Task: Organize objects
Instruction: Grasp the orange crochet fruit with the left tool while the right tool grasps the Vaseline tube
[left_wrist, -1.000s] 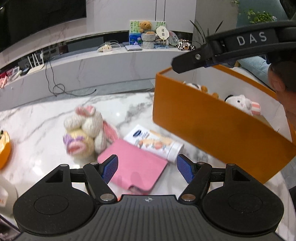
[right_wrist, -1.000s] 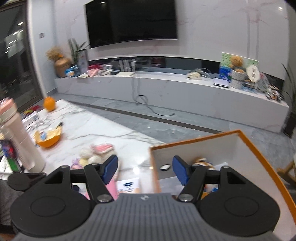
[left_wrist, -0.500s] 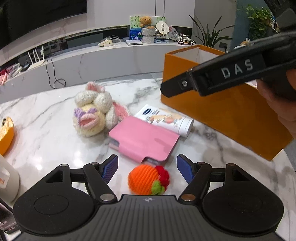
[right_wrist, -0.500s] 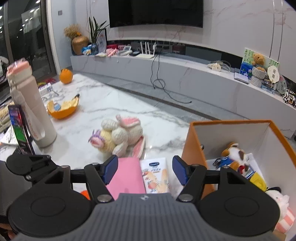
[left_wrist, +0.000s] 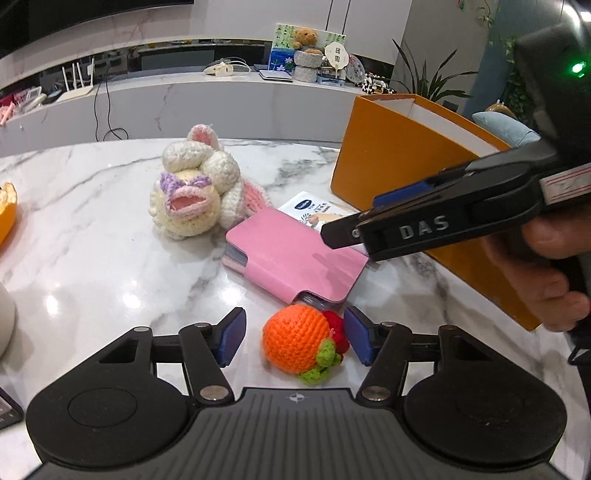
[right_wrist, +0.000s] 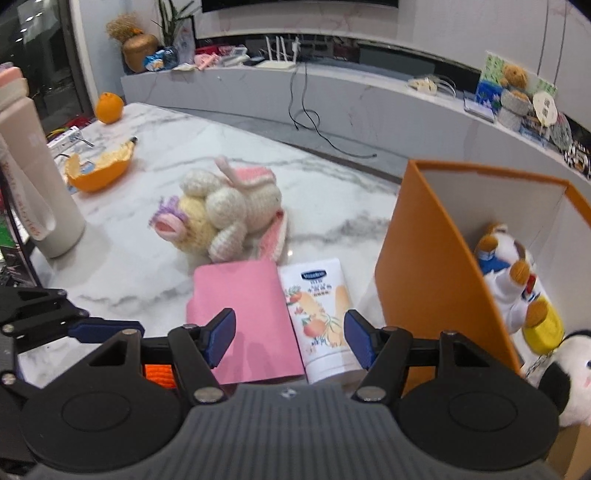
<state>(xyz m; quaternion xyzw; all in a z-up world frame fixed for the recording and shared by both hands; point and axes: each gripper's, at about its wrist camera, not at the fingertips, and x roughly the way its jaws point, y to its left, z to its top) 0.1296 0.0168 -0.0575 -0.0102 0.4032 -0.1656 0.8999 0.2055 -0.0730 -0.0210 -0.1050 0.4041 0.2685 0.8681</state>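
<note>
Left gripper (left_wrist: 293, 339) spread wide around crocheted orange (left_wrist: 297, 341) — no contact seen. Right gripper (right_wrist: 290, 338) also unclenched, above pink wallet (right_wrist: 245, 317) and lotion tube (right_wrist: 321, 314).

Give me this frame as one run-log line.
left gripper: open, jaws either side of crochet orange, not closed | right gripper: open, above pink case and lotion tube | orange box: holds toys

Count, marble table (left_wrist: 92, 266):
- crochet toys: 2. One cream bunny (left_wrist: 195, 199) ahead of the left gripper (left_wrist: 293, 341); one orange fruit (left_wrist: 295, 343) between its fingers.
- pink wallets (right_wrist: 243, 314): 1
- lotion tubes (right_wrist: 321, 314): 1
- orange boxes (right_wrist: 424, 266): 1, right of the right gripper (right_wrist: 290, 341)
- plush toys inside box: 2 visible (right_wrist: 506, 266), (right_wrist: 569, 376)
- whole oranges (right_wrist: 109, 107): 1
- bottles (right_wrist: 33, 192): 1
</note>
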